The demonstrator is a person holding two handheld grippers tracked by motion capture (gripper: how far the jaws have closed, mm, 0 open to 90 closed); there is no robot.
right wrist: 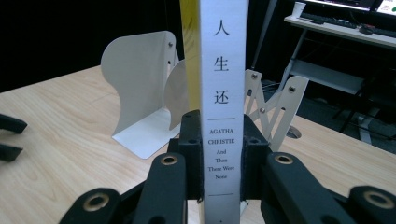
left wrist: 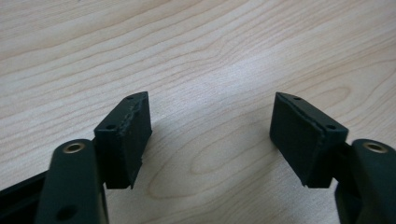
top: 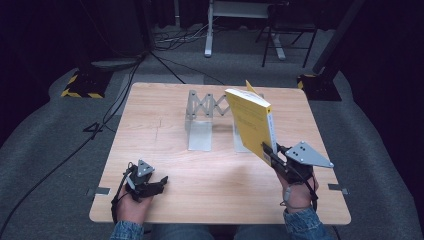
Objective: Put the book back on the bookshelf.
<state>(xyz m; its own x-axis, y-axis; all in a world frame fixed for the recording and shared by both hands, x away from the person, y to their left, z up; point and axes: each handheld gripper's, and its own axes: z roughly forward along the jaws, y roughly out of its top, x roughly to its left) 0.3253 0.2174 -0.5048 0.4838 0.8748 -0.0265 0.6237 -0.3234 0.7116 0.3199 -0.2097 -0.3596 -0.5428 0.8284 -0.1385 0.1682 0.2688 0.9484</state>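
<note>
right claw (top: 270,156): clamped on the spine of the book (top: 252,122), low end only; book stands up and away from it, tilted, off the table (top: 165,150)
left claw (left wrist: 212,135): jaws wide, nothing between them; bare wood under the pads; sits at the near left of the table, well apart from the book
rack (top: 207,117): folding bookend, two white end plates joined by a scissor link, straight ahead of the right claw, just beyond the book
slot: gap between the plates looks like the target; book top already overlaps the right plate in the high view
risk 1: grip is at one end, so the long lever may let the book pivot or slip in the pads if swung fast
risk 2: a book corner may catch a plate edge on the way in; rack is light and unanchored, likely to slide or fold
risk 3: yellow cover may fan open, since only the spine is pinched
room: open table left of and near the right claw; right table edge is close beside it
left claw use: free to brace the rack
</note>
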